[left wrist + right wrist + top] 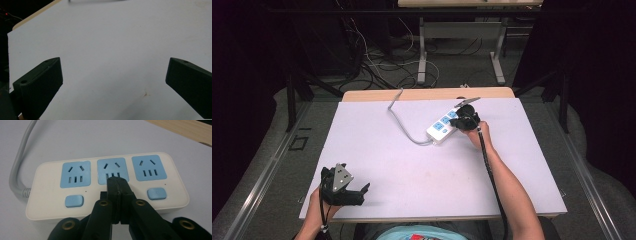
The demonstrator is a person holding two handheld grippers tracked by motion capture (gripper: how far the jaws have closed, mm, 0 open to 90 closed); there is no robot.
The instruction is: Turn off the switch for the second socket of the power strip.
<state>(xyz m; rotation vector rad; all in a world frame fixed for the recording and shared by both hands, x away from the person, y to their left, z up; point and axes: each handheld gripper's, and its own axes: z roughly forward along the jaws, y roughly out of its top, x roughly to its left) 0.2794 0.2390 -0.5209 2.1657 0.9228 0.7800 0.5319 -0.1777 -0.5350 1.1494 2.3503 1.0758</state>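
A white power strip [443,127] with three blue sockets lies at the back right of the white table top [412,165]. Its grey cable [399,117] curves off toward the far edge. My right gripper [463,120] is over the strip, shut with nothing between the jaws. In the right gripper view the closed tips [117,182] sit at the lower edge of the middle socket [111,168] and hide the middle switch. The left switch [73,201] and the right switch [156,193] are uncovered. My left gripper [363,194] rests open near the front left corner, above bare table [113,82].
A strip of wooden table edge [427,93] runs behind the white sheet. Beyond it stand the legs of another table [422,55], with loose cables [377,65] on the floor. Dark curtains close in both sides.
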